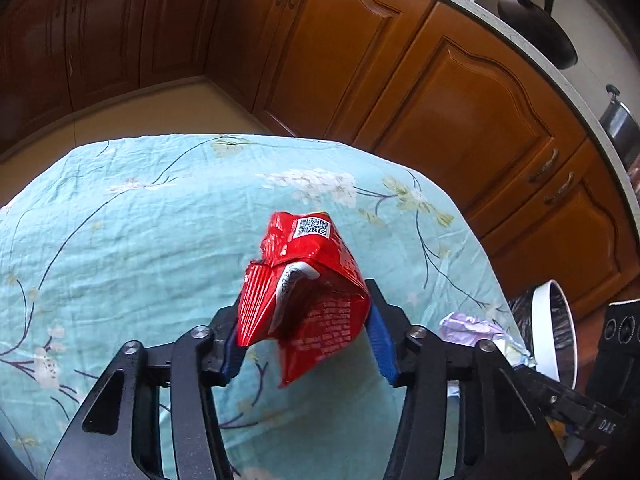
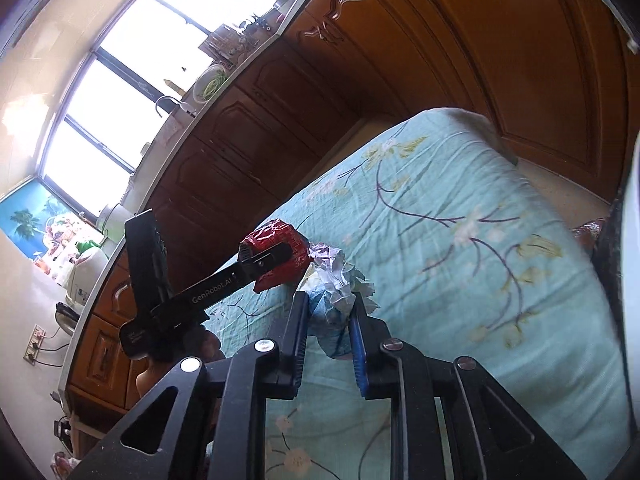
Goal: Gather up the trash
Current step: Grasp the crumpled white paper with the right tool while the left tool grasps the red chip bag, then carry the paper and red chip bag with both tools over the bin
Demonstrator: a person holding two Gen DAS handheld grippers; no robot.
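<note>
Floral tablecloth (image 1: pixel 120 240) below: left gripper (image 1: pixel 304 320) pinches the light, crinkly red wrapper (image 1: pixel 308 280) mid-body; right gripper (image 2: pixel 330 316) seemingly squeezes soft crumpled paper (image 2: pixel 336 276).

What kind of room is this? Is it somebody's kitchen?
Most likely a home kitchen. Wooden cabinets run under a long countertop, a tap stands by the window, and a dark kettle sits on the counter. The flowery blue tablecloth covers a table in the middle.

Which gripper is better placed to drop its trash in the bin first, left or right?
Right, probably. The right gripper holds crumpled paper with the bin close beside it; the left gripper, holding the red wrapper, is farther.
</note>
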